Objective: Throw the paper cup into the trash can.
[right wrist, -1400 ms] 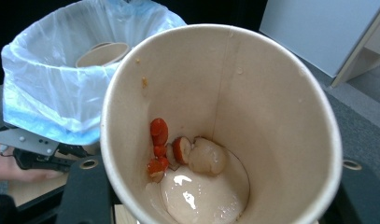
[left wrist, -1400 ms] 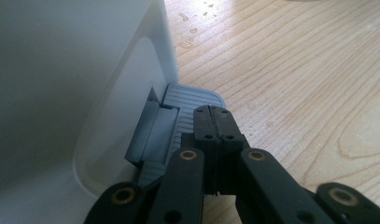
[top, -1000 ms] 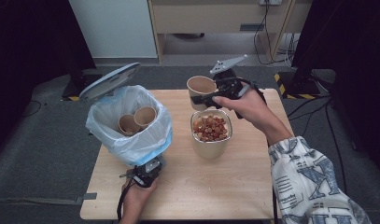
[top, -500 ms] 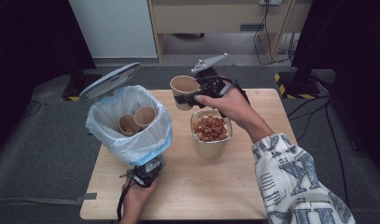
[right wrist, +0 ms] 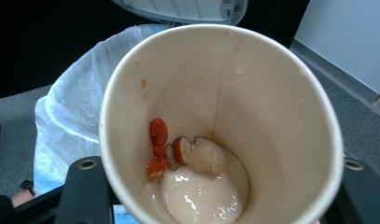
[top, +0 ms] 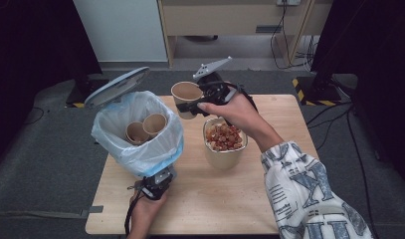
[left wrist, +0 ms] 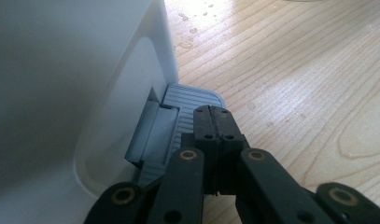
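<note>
Light wooden bench (top: 289, 199) carries a white pedal bin lined with a clear plastic bag (top: 140, 144), lid up, two empty paper cups inside. Beside it, a tan paper tub of reddish food scraps (top: 224, 144). Right gripper (top: 192, 105) pinches a tan paper cup (top: 186, 97) with white sauce and red bits, held above the bench between bin and tub. Left gripper (left wrist: 214, 116), jaws pressed together, rests on the bin's grey ribbed pedal (left wrist: 187, 100).
</note>
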The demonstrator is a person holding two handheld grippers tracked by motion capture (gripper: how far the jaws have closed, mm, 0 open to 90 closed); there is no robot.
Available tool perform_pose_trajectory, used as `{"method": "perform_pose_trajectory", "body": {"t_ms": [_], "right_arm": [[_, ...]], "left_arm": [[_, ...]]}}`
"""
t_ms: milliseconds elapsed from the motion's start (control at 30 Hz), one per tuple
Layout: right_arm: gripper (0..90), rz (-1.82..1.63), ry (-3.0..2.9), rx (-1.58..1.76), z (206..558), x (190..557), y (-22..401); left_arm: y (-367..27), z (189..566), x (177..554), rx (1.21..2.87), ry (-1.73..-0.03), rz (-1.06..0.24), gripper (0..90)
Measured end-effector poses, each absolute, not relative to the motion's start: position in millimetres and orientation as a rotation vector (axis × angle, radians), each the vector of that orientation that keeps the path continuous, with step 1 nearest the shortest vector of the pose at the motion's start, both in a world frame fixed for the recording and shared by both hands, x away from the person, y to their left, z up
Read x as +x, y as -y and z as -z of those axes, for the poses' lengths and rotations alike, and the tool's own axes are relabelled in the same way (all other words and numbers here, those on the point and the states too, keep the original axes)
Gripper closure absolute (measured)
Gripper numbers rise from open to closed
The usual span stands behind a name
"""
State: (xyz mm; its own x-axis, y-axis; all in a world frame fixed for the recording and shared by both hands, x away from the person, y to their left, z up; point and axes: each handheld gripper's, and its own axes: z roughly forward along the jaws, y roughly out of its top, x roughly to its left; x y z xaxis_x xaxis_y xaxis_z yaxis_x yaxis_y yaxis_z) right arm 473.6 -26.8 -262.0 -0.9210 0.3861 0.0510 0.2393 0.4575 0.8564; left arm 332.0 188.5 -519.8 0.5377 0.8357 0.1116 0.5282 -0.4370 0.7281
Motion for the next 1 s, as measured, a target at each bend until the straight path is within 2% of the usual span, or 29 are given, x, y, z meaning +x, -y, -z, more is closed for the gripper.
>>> {"method": "perform_pose_trajectory", "body": {"t_ms": [433, 1000], "right_arm": [[36.4, -1.47, -2.558, 0.527, 264, 467, 10], [36.1, -1.484, -2.589, 0.461, 266, 464, -45]], "left_arm": [[-188, 520, 332, 2.131, -1.101, -0.621, 89.0], [-188, 520, 332, 2.13, -1.104, -0.619, 89.0]]}}
